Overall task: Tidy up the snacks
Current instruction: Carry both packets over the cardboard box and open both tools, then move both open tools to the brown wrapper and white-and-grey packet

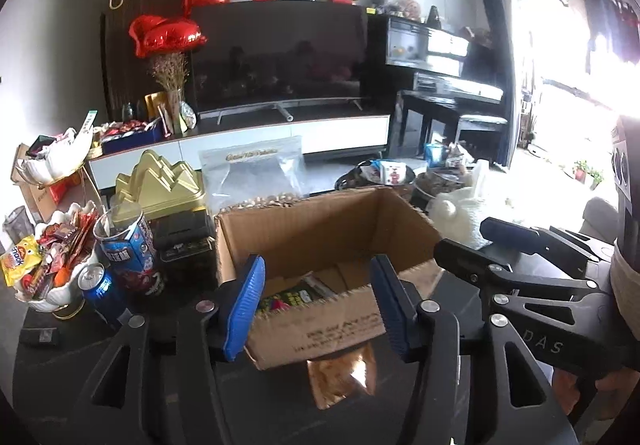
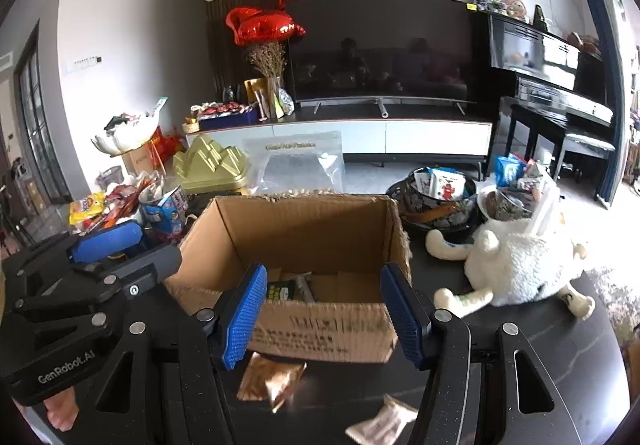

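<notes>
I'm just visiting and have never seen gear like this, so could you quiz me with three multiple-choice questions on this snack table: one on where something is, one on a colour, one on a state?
1. Where does the copper-coloured snack packet lie?
A. inside the cardboard box
B. on the dark table in front of the cardboard box
C. on the white plush toy

2. What colour are the pads on the gripper fingers?
A. blue
B. red
C. yellow

3. How does the right gripper stand?
A. shut on a can
C. shut on the box wall
B. open, holding nothing

Answers:
1 B, the packet lies on the table just before the front wall of the cardboard box.
2 A, the ridged pads are blue.
3 B, the right gripper has a clear gap between its pads, with nothing pressed.
</notes>
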`<move>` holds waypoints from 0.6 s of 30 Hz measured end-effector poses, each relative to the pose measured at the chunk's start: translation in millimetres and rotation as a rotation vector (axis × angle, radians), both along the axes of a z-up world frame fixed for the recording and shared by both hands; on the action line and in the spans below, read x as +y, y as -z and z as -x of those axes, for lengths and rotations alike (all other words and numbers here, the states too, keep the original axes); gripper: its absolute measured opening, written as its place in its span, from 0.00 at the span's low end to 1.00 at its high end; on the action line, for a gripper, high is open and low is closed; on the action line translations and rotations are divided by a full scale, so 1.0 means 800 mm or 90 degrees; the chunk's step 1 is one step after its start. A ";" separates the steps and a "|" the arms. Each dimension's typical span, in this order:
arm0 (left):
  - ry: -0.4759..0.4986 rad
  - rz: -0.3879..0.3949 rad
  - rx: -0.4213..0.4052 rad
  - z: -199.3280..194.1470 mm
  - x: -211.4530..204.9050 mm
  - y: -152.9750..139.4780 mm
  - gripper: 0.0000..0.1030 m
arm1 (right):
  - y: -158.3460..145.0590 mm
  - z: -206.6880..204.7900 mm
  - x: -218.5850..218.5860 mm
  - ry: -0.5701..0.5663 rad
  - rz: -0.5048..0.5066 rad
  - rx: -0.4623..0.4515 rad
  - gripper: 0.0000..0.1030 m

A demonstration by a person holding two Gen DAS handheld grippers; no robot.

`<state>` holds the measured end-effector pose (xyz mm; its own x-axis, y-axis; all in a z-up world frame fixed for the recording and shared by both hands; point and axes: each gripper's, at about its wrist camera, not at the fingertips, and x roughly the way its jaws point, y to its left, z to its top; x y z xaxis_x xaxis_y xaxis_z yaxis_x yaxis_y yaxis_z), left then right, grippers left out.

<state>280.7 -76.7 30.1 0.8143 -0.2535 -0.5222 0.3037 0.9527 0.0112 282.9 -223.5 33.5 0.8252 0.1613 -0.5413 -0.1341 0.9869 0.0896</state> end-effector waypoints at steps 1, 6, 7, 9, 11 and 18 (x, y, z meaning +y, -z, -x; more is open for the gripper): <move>0.003 0.005 0.000 0.005 -0.002 0.000 0.55 | 0.001 0.007 -0.002 0.006 -0.003 0.001 0.61; 0.015 0.009 0.005 0.026 -0.008 0.010 0.57 | 0.007 0.038 -0.015 0.033 -0.016 -0.009 0.61; 0.017 0.008 0.006 0.029 -0.009 0.013 0.57 | 0.010 0.043 -0.018 0.043 -0.017 -0.009 0.61; 0.020 0.007 0.010 0.036 -0.013 0.020 0.60 | 0.017 0.053 -0.024 0.064 -0.029 -0.010 0.61; 0.024 0.006 0.015 0.040 -0.014 0.028 0.60 | 0.026 0.061 -0.030 0.077 -0.042 -0.007 0.61; 0.021 0.005 0.028 0.049 -0.019 0.063 0.62 | 0.057 0.069 -0.049 0.121 -0.056 0.002 0.61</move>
